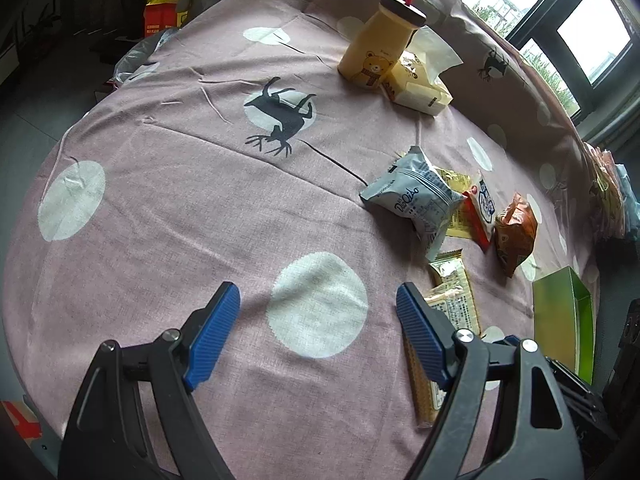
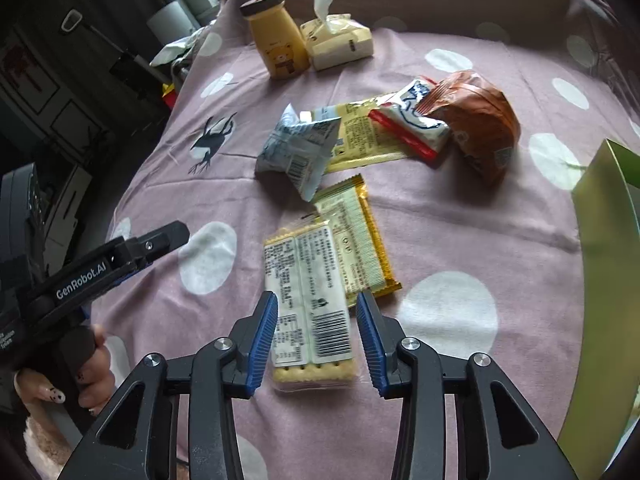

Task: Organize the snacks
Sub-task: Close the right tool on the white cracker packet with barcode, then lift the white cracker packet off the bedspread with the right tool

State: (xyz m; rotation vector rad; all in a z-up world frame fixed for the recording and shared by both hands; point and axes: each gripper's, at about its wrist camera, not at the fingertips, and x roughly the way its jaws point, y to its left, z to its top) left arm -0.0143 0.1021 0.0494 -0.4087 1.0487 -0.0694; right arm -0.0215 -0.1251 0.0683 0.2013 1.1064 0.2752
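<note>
Snacks spread on the cloth-covered table (image 2: 460, 216) — layout only.
Cracker pack (image 2: 308, 312) nearest, overlapping the wafer pack (image 2: 360, 240) behind it. Further back, a cluster: pillow pack (image 2: 298, 152) on the left, flat sachet (image 2: 360, 136) under it, small pack (image 2: 412, 120) in the middle, bun bag (image 2: 476, 120) on the right. Bottle (image 2: 276, 40) and tissue pack (image 2: 340, 40) side by side at the far edge — box (image 2: 604, 240) at right.
</note>
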